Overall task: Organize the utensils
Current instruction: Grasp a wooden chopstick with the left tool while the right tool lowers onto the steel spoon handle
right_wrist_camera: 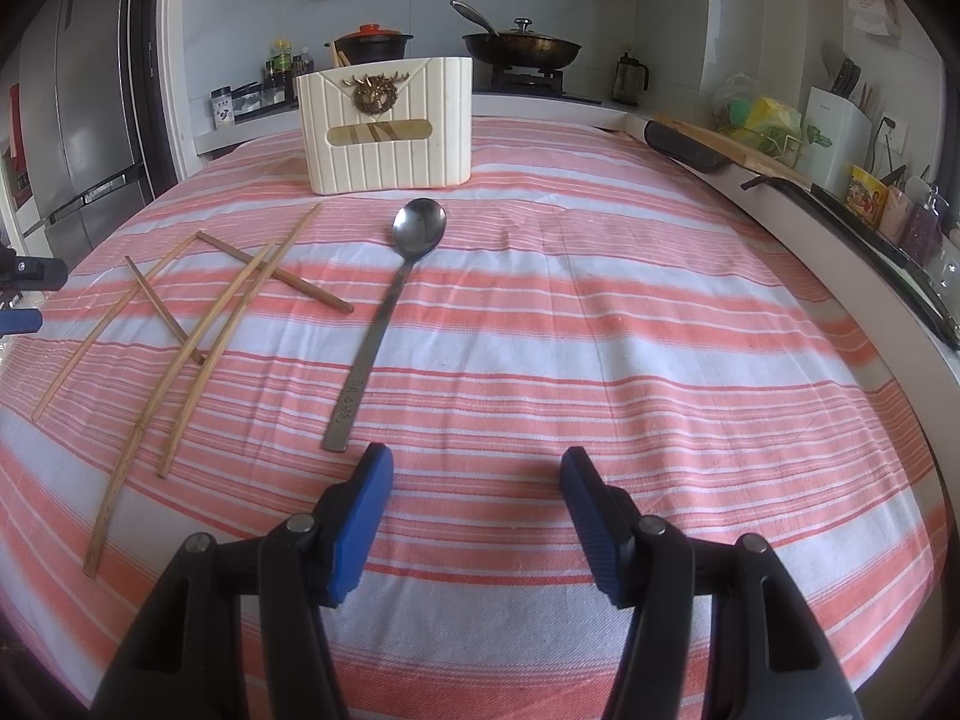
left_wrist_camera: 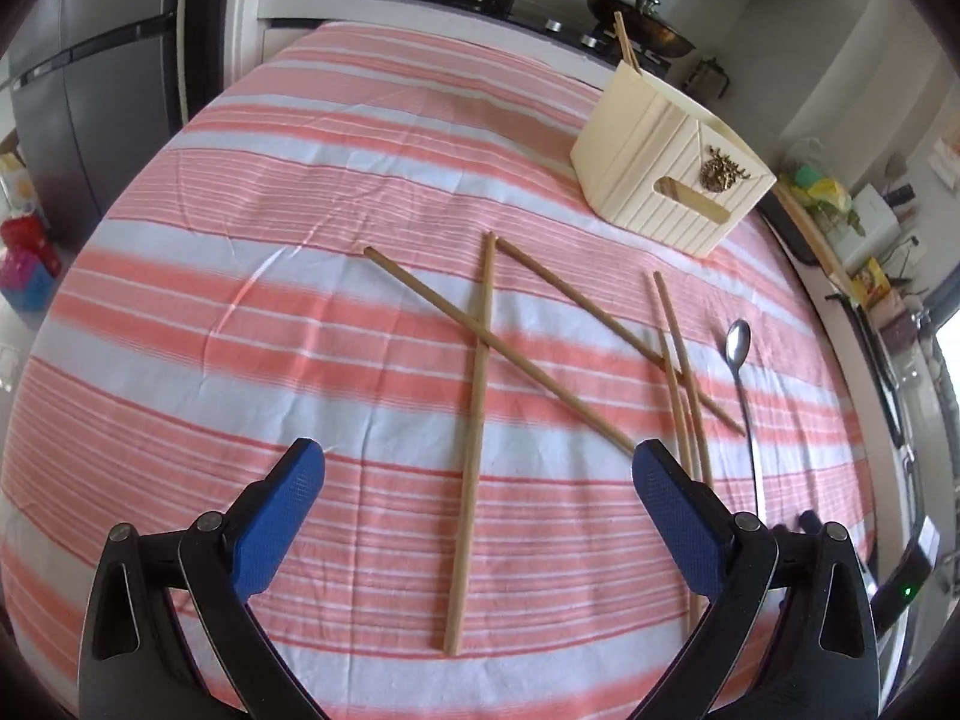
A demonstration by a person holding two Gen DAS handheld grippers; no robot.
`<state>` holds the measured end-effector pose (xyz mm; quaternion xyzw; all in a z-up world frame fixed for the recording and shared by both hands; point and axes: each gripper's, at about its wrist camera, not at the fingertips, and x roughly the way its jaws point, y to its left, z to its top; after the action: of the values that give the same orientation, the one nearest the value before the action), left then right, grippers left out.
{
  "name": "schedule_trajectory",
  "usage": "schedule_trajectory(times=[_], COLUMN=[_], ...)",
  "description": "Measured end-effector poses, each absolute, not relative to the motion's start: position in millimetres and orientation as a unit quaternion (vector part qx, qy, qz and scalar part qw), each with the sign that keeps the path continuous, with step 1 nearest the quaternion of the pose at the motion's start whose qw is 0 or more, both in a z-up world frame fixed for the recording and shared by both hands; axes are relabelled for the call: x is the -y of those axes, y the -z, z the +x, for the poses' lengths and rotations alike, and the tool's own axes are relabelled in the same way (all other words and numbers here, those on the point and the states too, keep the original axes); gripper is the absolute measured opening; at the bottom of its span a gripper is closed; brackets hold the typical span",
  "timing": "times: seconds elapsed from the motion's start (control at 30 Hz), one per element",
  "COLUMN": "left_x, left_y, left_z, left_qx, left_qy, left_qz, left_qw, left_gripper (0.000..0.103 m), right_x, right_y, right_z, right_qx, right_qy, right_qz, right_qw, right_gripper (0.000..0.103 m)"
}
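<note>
Ribbed blue tongs [right_wrist_camera: 474,468]; slender wooden chopsticks [right_wrist_camera: 180,324]

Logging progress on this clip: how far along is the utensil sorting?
Early. Done: chopsticks already stand in the cream holder. In hand: nothing; the left gripper and right gripper are both open and empty. Left: five loose chopsticks and the spoon on the striped cloth.

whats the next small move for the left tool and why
Probably lower the left tool onto the long chopstick running between its open jaws and close on it. Nothing is held yet, five chopsticks and the spoon lie loose on the cloth, and the holder already has chopsticks standing in it.
</note>
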<state>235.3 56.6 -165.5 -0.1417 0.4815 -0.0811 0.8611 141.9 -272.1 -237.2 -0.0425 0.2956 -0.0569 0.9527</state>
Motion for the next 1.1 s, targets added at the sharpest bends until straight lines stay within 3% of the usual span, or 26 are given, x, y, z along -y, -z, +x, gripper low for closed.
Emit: schedule_trajectory(times=[0.1,0.4,0.47,0.57,0.67,1.1], left_x=[-57.1,-54.5,-48.7,-41.7,-39.6,-74.7], left_y=[169.5,192.1,192.6,195.1,192.7,183.2], left_z=[258.2,317.8,327.8,342.8,353.6,342.4], left_qx=[-0.486,-0.533,-0.535,-0.534,-0.525,-0.541], left_qy=[0.063,0.050,0.048,0.059,0.074,0.104], left_qz=[-0.127,-0.143,-0.137,-0.134,-0.128,-0.039], left_qw=[0.862,0.833,0.832,0.833,0.838,0.833], left_gripper=[0.100,0.057,0.031,0.010,0.004,0.004], right_x=[272.2,272.2,272.0,272.3,272.3,272.1], right_y=[237.1,237.5,237.3,237.8,237.9,237.7], right_z=[142.0,141.4,141.7,141.1,141.0,141.2], right_qx=[-0.296,-0.294,-0.294,-0.294,-0.294,-0.292], right_qy=[0.057,0.057,0.057,0.056,0.056,0.057], right_qz=[-0.042,-0.042,-0.042,-0.042,-0.042,-0.042], right_qw=[0.953,0.953,0.953,0.953,0.953,0.954], right_gripper=[0.060,0.060,0.060,0.060,0.060,0.060])
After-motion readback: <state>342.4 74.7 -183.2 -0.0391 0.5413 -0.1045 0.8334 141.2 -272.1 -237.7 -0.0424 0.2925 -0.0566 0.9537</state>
